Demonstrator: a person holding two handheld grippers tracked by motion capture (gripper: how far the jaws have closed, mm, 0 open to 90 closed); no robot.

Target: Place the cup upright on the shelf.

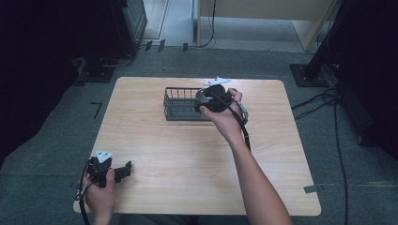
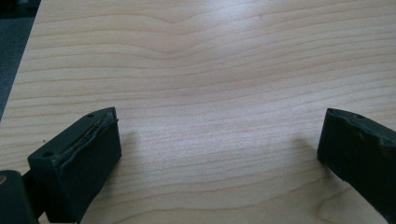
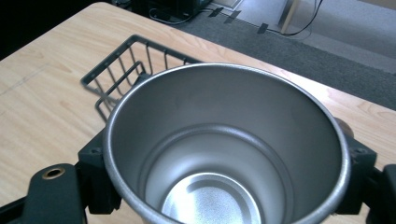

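The right gripper's (image 1: 212, 101) fingers (image 3: 95, 179) clamp a steel cup (image 3: 226, 149) from both sides, its open mouth facing the right gripper view's camera. The cup is held at the right end of a black wire basket (image 1: 180, 104), which sits on the far middle of the wooden tabletop (image 1: 187, 154). The left gripper (image 1: 123, 169), well apart from the basket at the near left corner, has its fingers (image 2: 79, 161) spread wide over bare wood, holding nothing.
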